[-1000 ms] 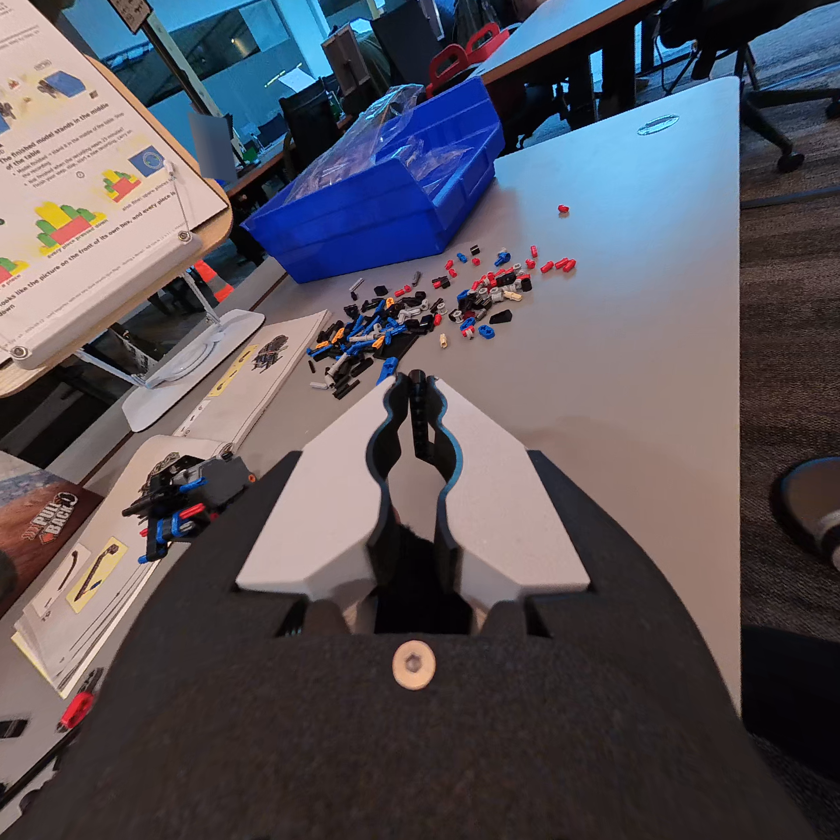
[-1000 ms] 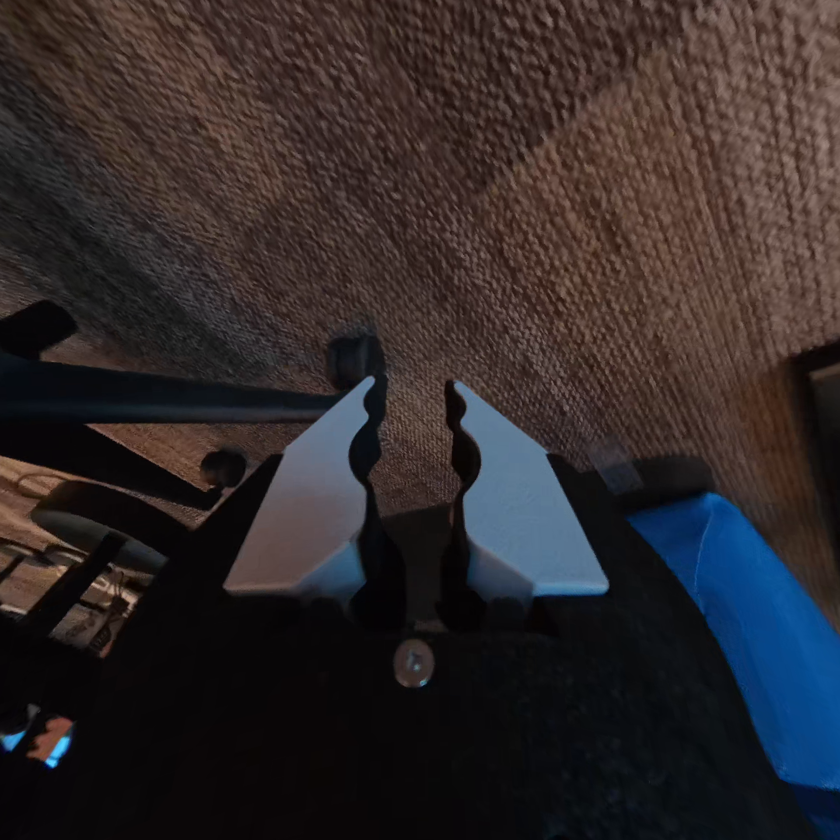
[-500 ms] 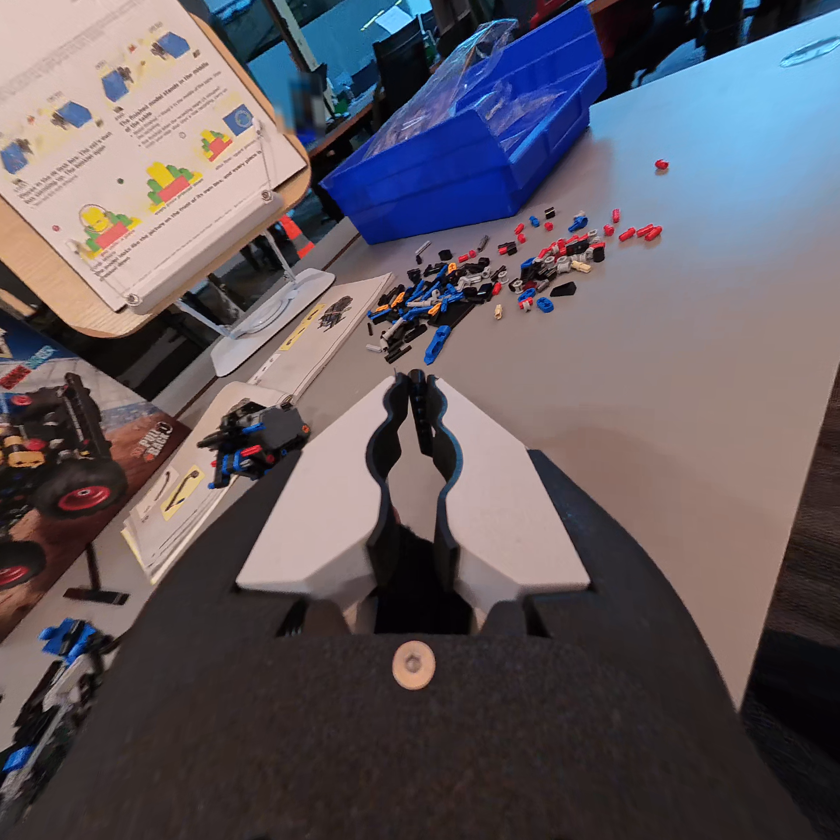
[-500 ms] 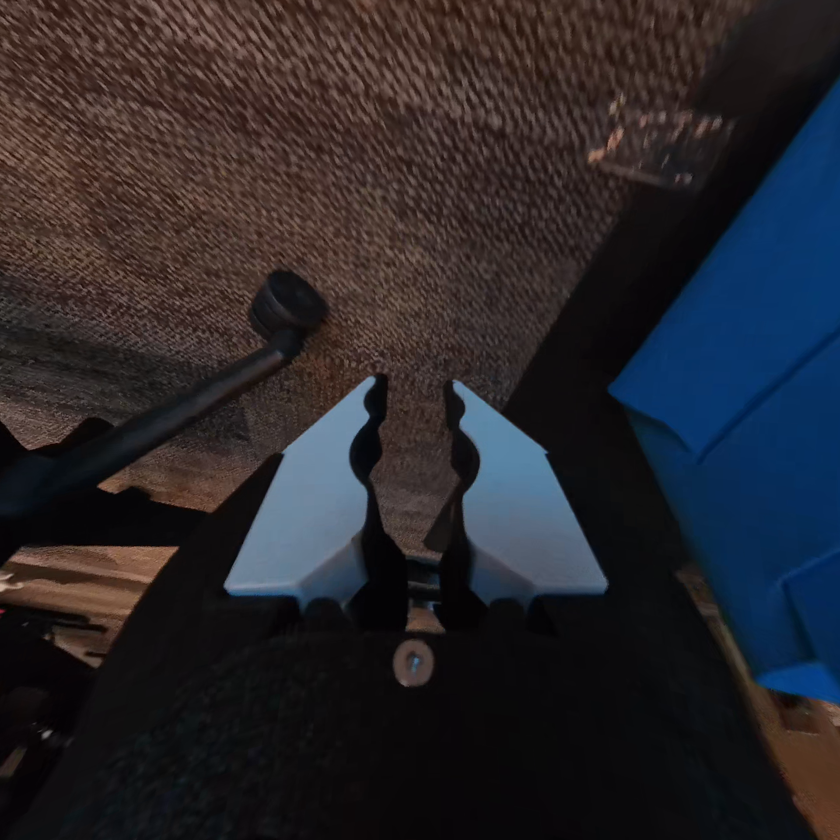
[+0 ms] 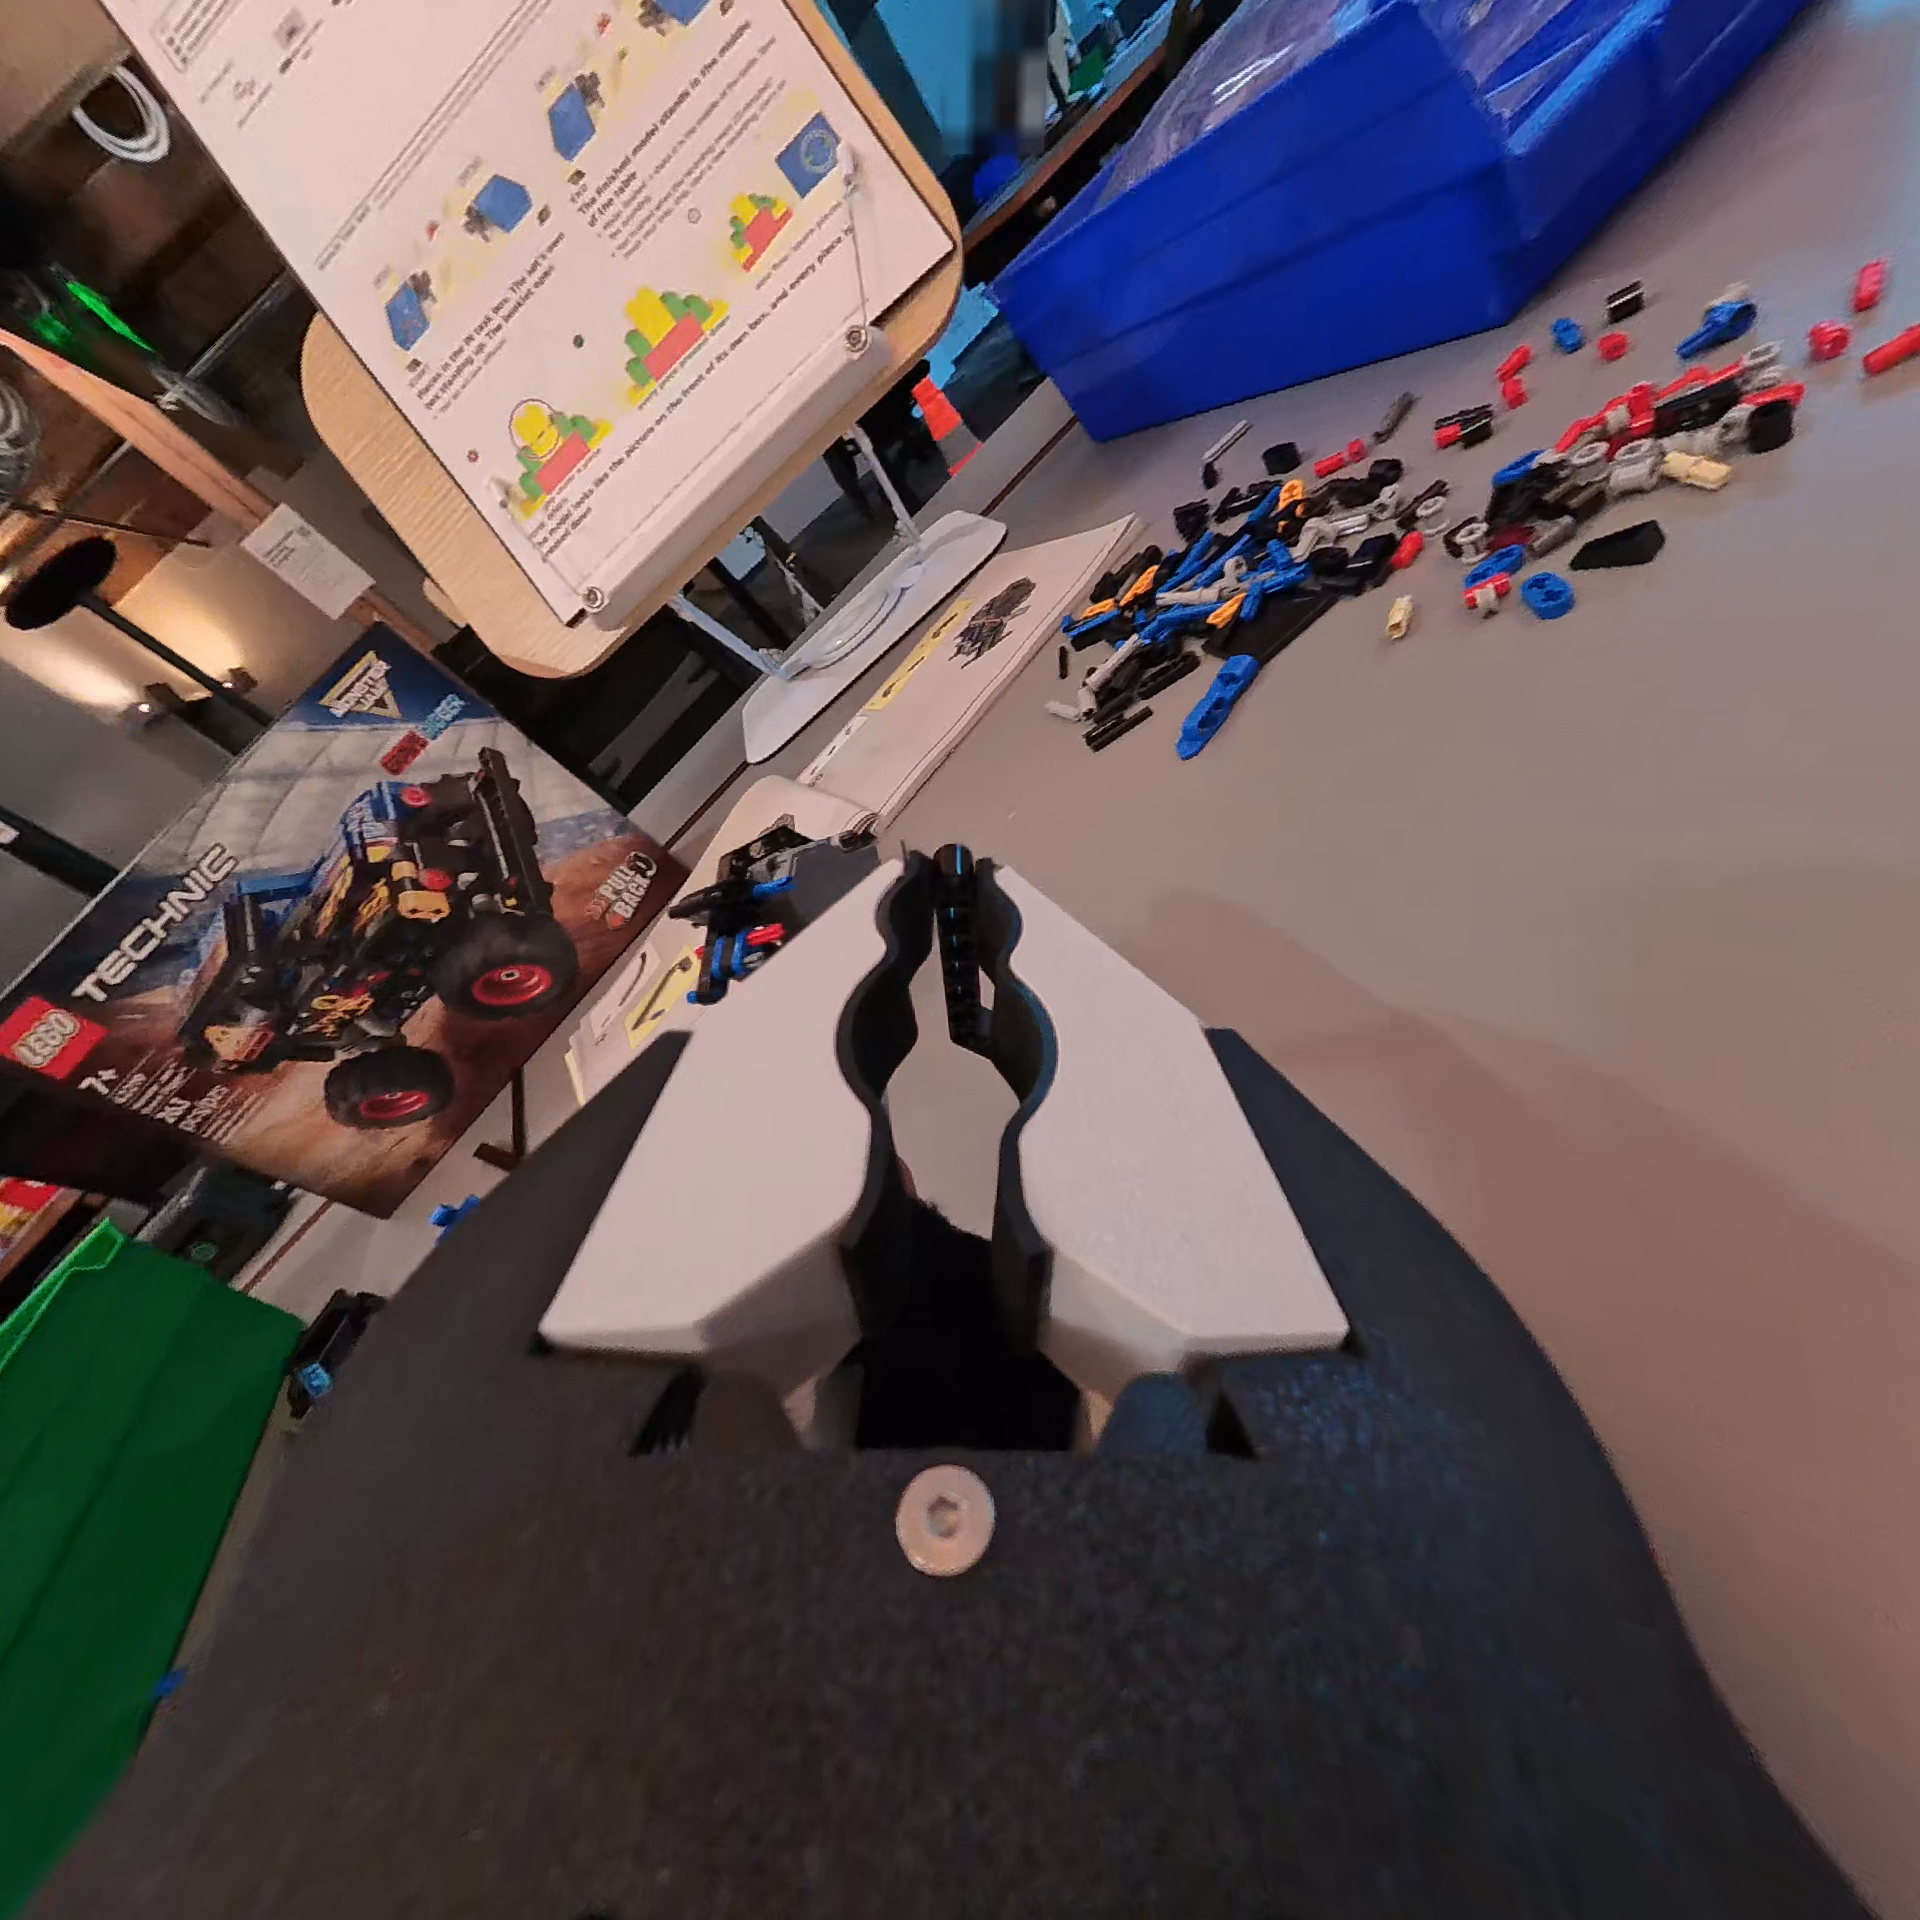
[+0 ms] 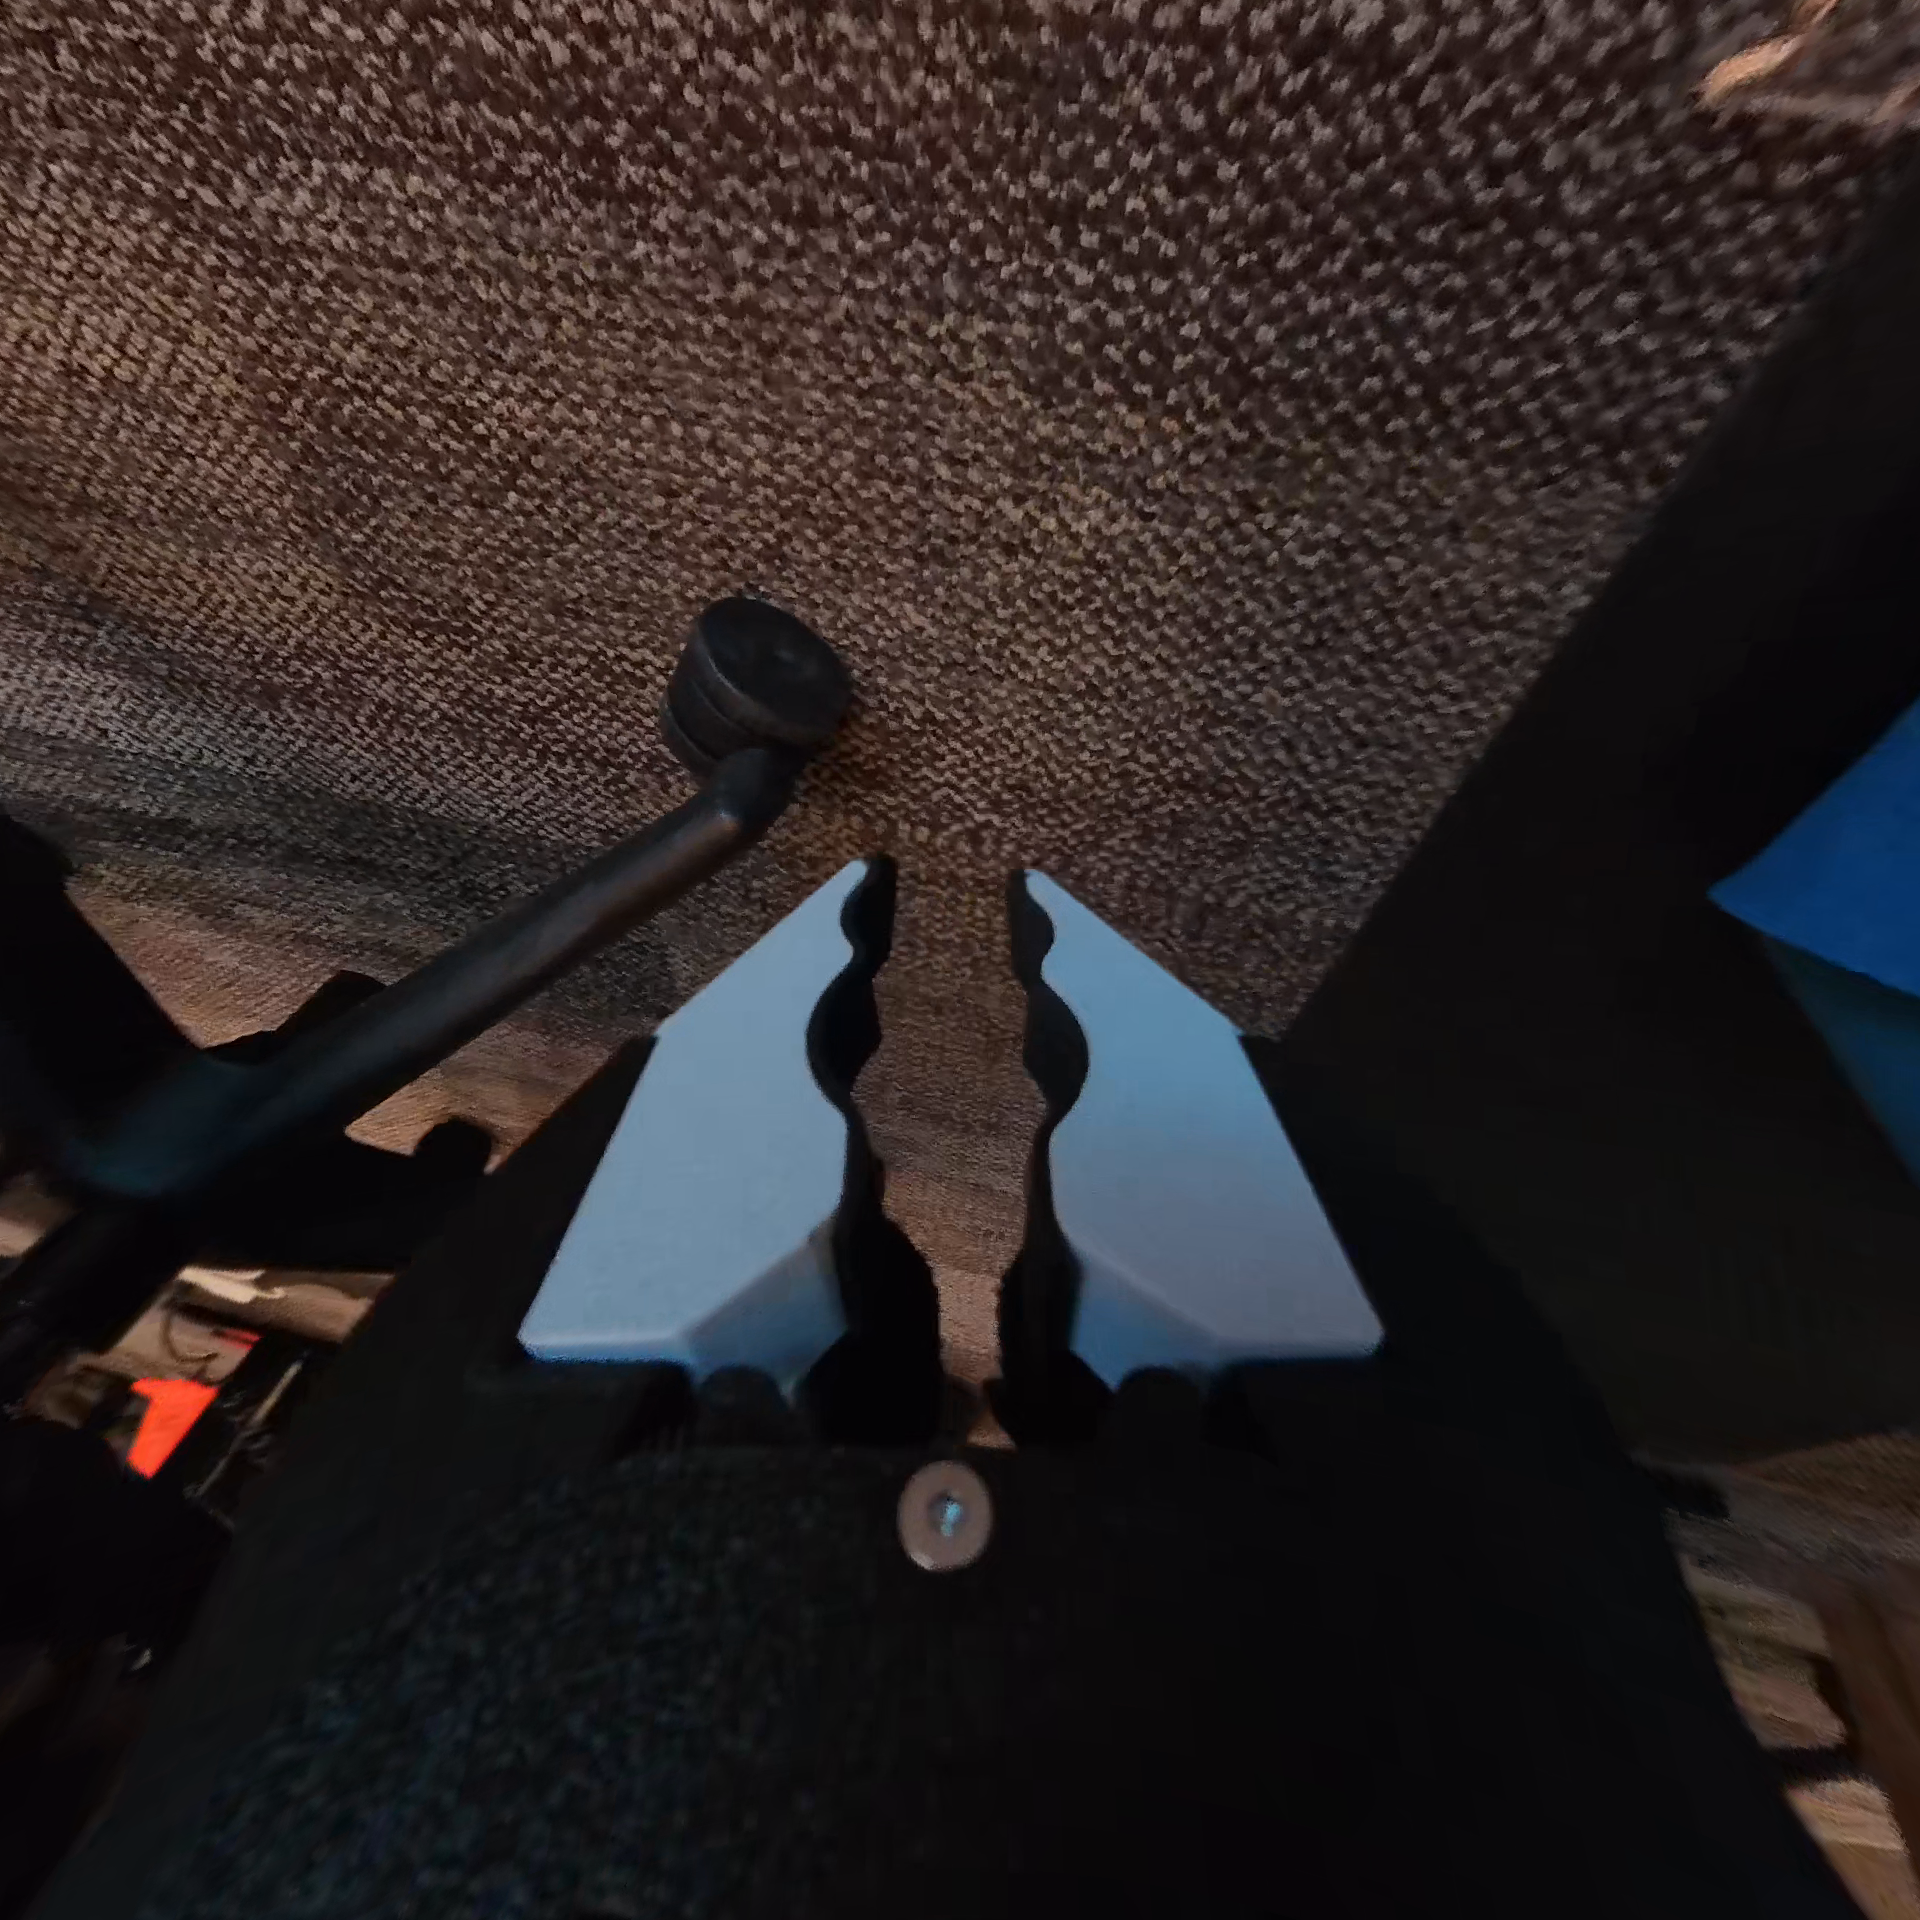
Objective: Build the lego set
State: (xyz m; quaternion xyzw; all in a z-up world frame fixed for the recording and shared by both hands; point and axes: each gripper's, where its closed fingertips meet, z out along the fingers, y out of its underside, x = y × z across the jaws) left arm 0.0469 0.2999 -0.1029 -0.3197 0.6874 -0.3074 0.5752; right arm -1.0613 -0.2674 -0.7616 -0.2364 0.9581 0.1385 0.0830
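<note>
My left gripper (image 5: 948, 868) is shut on a thin black lego beam (image 5: 958, 951) that stands between its fingertips, above the grey table (image 5: 1507, 987). A partly built black and blue lego model (image 5: 750, 906) lies on an open instruction booklet (image 5: 665, 987) just left of the fingertips. A pile of loose blue, black, red and grey lego pieces (image 5: 1382, 540) lies farther off to the right. My right gripper (image 6: 951, 873) is open and empty. It points at brown carpet (image 6: 935, 364) below table height, near a black chair leg with a caster (image 6: 753, 686).
A blue bin (image 5: 1382, 197) with clear bags stands at the back right. A tilted board with printed sheets (image 5: 582, 260) on a white stand rises at the left. The lego set box (image 5: 301, 956) lies at the left edge. A second booklet (image 5: 977, 644) lies by the stand. A green object (image 5: 94, 1455) sits lower left. Left tips to right tips: about 140 cm.
My left gripper has swung left and tilted with the black beam, so the set box and board fill more of the view. My right gripper has shifted over the carpet, still open.
</note>
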